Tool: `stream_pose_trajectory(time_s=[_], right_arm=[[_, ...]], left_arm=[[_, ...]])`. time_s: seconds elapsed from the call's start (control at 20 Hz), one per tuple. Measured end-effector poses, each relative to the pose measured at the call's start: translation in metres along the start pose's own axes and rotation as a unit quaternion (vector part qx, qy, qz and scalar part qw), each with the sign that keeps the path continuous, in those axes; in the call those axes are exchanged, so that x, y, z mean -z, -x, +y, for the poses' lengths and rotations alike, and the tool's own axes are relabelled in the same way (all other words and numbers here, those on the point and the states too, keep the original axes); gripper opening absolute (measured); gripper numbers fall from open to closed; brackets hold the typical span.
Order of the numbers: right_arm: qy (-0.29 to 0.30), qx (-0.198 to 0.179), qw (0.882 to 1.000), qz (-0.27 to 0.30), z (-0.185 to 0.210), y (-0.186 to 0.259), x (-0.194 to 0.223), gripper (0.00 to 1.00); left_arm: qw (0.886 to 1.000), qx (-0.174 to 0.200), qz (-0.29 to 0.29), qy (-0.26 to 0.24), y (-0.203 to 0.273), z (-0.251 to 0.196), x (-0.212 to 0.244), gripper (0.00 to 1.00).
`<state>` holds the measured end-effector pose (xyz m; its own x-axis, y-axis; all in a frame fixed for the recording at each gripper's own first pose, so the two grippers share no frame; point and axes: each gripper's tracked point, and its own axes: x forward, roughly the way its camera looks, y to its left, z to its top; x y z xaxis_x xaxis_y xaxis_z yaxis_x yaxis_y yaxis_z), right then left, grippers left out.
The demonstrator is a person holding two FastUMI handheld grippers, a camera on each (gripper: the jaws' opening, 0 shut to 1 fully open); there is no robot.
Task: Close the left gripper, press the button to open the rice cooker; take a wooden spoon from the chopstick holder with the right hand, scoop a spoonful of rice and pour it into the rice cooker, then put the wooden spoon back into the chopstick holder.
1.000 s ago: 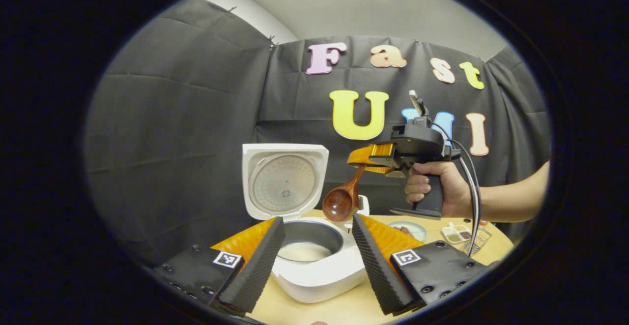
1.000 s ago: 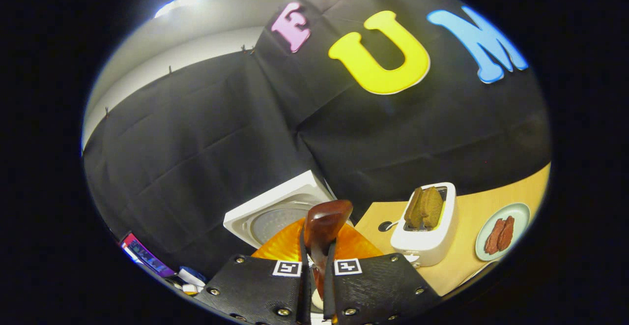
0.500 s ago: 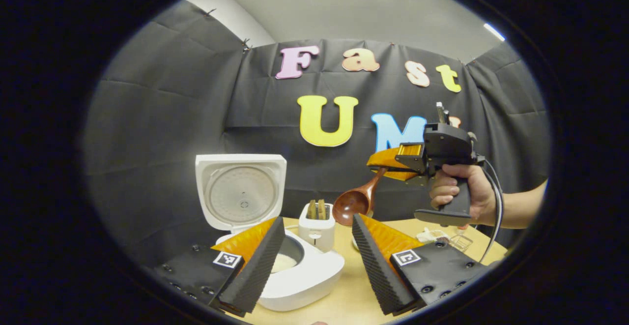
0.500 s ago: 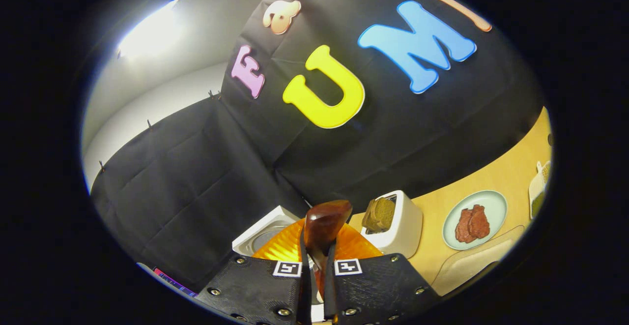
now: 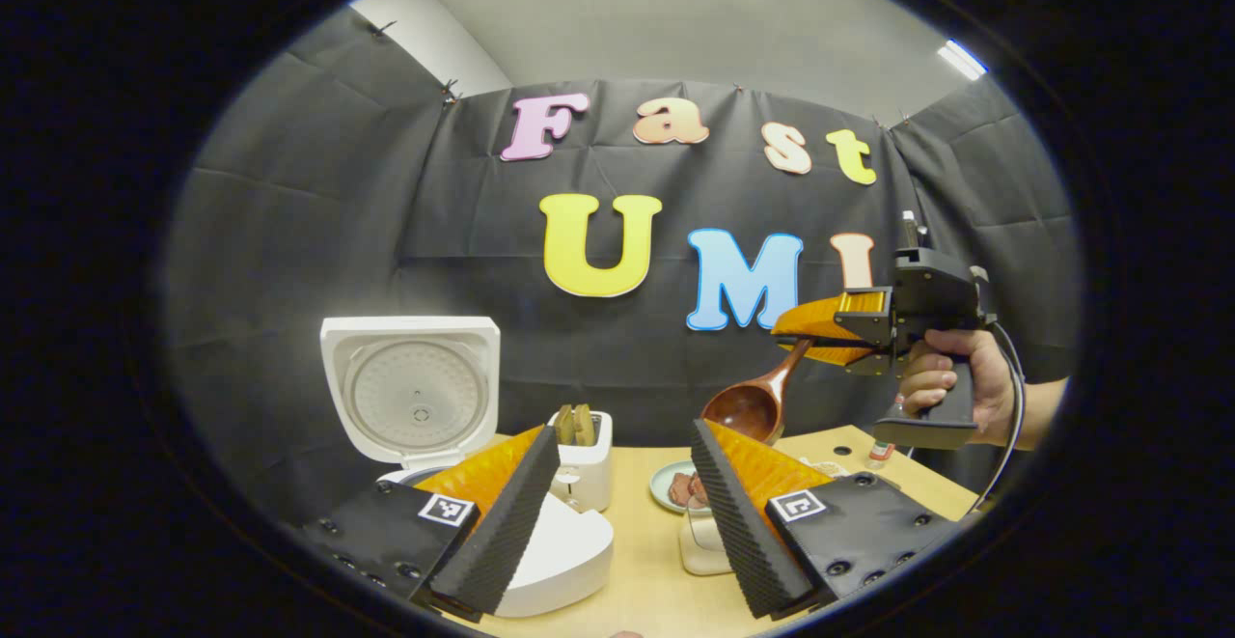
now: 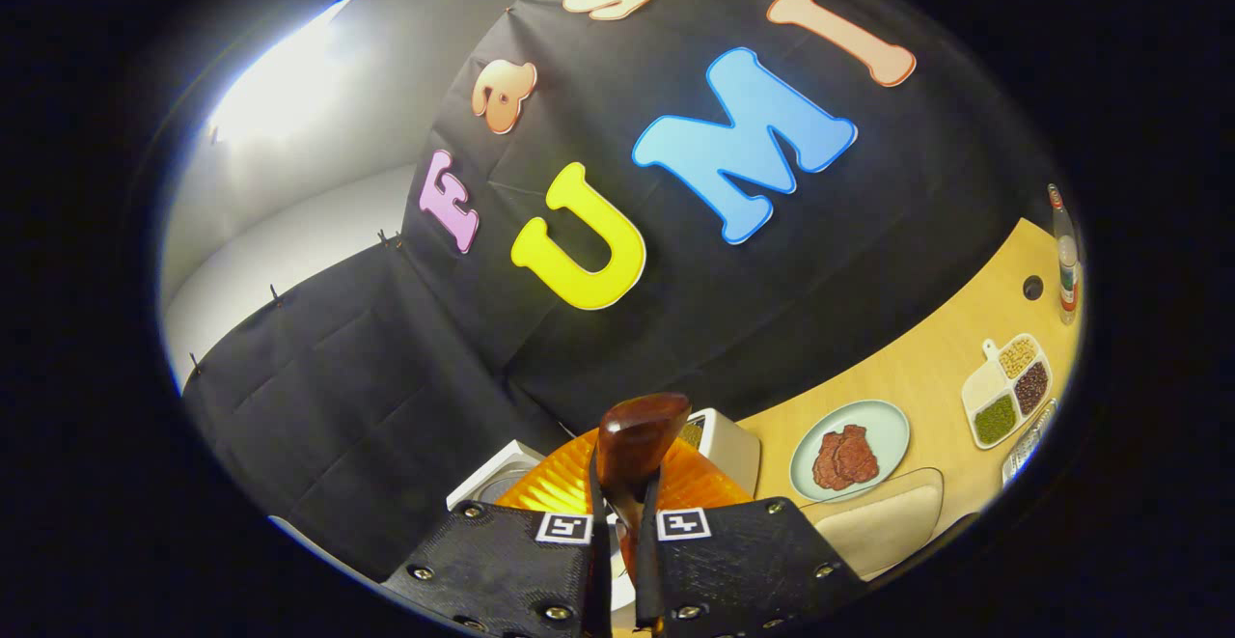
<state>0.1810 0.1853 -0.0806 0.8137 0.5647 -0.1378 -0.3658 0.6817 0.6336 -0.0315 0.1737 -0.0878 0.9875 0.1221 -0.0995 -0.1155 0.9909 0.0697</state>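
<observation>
The wooden spoon (image 6: 632, 445) is clamped between the right gripper (image 6: 622, 532) fingers; the left gripper (image 5: 622, 513) is held open beside the open-lidded rice cooker (image 5: 410, 387).

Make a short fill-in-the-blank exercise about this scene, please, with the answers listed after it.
1. The rice cooker has its lid ____.
2. The right gripper is shut on the wooden ____.
3. The left gripper has its jaws ____.
4. The toaster holds slices of ____.

Missing words: open; spoon; open; bread
</observation>
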Motion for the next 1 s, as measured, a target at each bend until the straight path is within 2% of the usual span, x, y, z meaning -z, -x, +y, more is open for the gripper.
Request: stream_pose_trajectory(time_s=[0.15,0.2,0.35,0.4,0.45,0.75,0.9,0.95,1.0], right_arm=[[-0.001,0.019,1.000,-0.015,-0.023,0.022,-0.018,0.10],[-0.002,0.024,1.000,-0.020,-0.030,0.029,-0.025,0.10],[0.002,0.043,0.998,-0.036,-0.050,0.050,-0.040,0.10],[0.003,0.049,0.998,-0.041,-0.057,0.056,-0.046,0.10],[0.003,0.055,0.997,-0.046,-0.063,0.062,-0.050,0.10],[-0.006,0.093,0.993,-0.070,-0.108,0.097,-0.074,0.10],[0.001,0.121,0.989,-0.081,-0.136,0.112,-0.084,0.10],[0.005,0.137,0.987,-0.085,-0.148,0.118,-0.086,0.10],[0.006,0.154,0.984,-0.091,-0.162,0.124,-0.090,0.10]], left_arm=[[1.000,0.012,0.001,0.000,-0.006,-0.021,-0.002,0.99],[1.000,0.016,0.002,-0.001,-0.007,-0.028,-0.002,0.93],[1.000,0.029,0.004,-0.006,-0.012,-0.048,-0.004,0.99],[0.999,0.033,0.004,-0.009,-0.014,-0.055,-0.004,0.96],[0.999,0.036,0.006,-0.012,-0.015,-0.060,-0.005,0.99],[0.998,0.052,0.019,-0.008,-0.022,-0.094,0.001,0.96],[0.998,0.056,0.022,-0.013,-0.022,-0.106,0.000,0.96],[0.998,0.056,0.023,-0.016,-0.023,-0.109,-0.001,0.93],[0.998,0.057,0.023,-0.020,-0.023,-0.112,-0.002,0.96]])
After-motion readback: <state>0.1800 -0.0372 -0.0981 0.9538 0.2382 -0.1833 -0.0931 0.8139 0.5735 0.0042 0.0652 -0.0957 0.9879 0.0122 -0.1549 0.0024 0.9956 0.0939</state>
